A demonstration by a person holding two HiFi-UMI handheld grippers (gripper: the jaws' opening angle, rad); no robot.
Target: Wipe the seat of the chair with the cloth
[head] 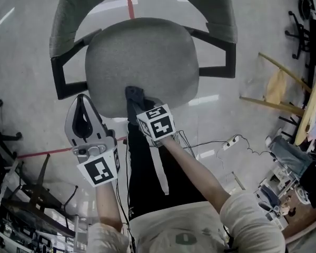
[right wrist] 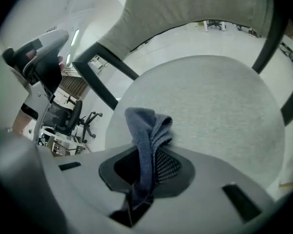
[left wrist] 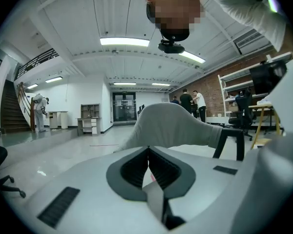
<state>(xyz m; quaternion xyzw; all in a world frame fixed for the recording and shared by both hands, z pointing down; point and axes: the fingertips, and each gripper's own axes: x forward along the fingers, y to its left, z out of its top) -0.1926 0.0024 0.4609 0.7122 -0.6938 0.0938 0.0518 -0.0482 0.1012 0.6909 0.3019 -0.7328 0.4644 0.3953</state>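
Observation:
A grey office chair with a round fabric seat [head: 142,57] and black armrests stands in front of me; the seat [right wrist: 210,106] fills the right gripper view. My right gripper [head: 138,105] is at the seat's near edge, shut on a dark blue-grey cloth [head: 134,96]. The cloth [right wrist: 149,140] sticks up between its jaws, its free end folded over above the seat's front edge. My left gripper [head: 83,109] hangs beside the seat's near left corner, jaws shut with nothing in them. Its own view looks level at the chair's backrest [left wrist: 171,126].
A black armrest frame [head: 68,78] juts out left of the seat, another [head: 218,57] on the right. Black chair bases [head: 5,141] stand at the far left. A power strip and cable [head: 231,141] lie on the floor to the right, near wooden stands [head: 284,88].

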